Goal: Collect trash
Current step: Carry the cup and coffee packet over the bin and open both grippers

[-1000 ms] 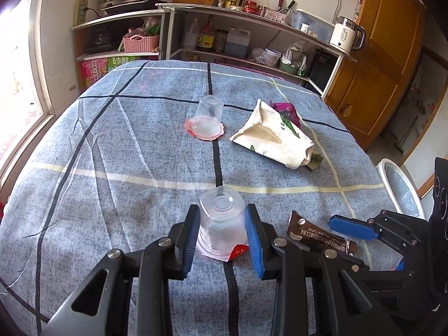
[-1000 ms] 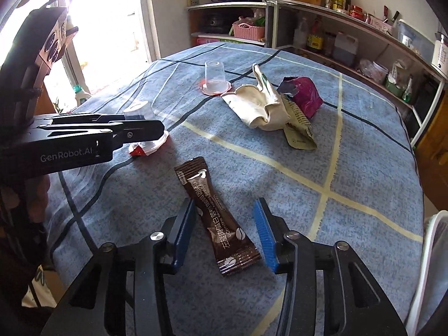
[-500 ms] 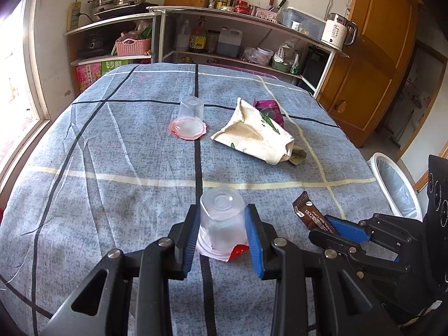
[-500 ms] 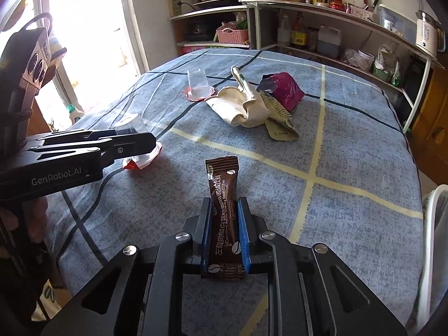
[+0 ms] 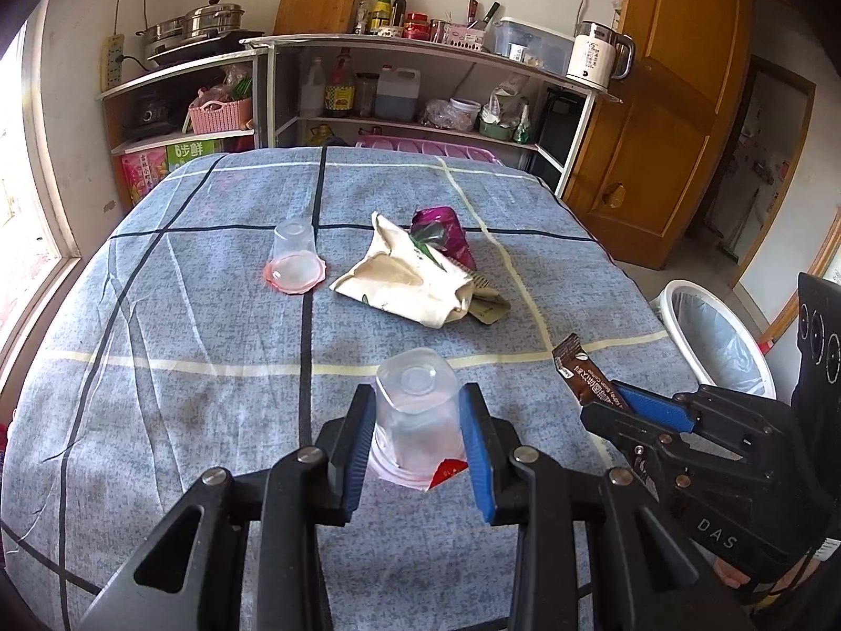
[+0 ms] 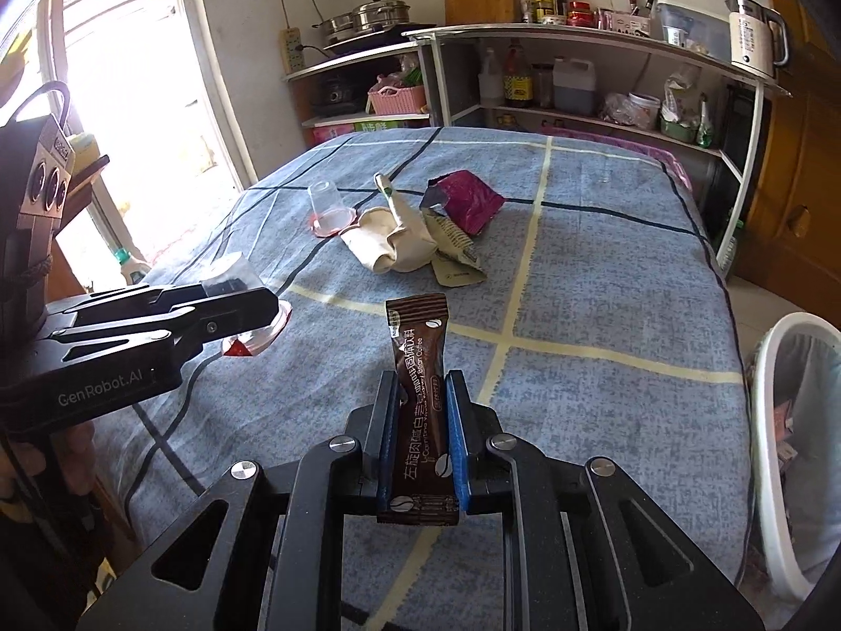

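Right tool (image 6: 423, 415) pinches the coffee sachet (image 6: 420, 399), now lifted off the bench (image 6: 604, 284), its bottom end hidden between pads; left tool (image 5: 418, 439) still clamps the upturned cup (image 5: 415, 415), rim partly hidden.

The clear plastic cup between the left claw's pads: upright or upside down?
Upside down. The clear plastic cup shows its closed base on top, and its wide rim with peeled red-edged foil faces the blue checked tablecloth.
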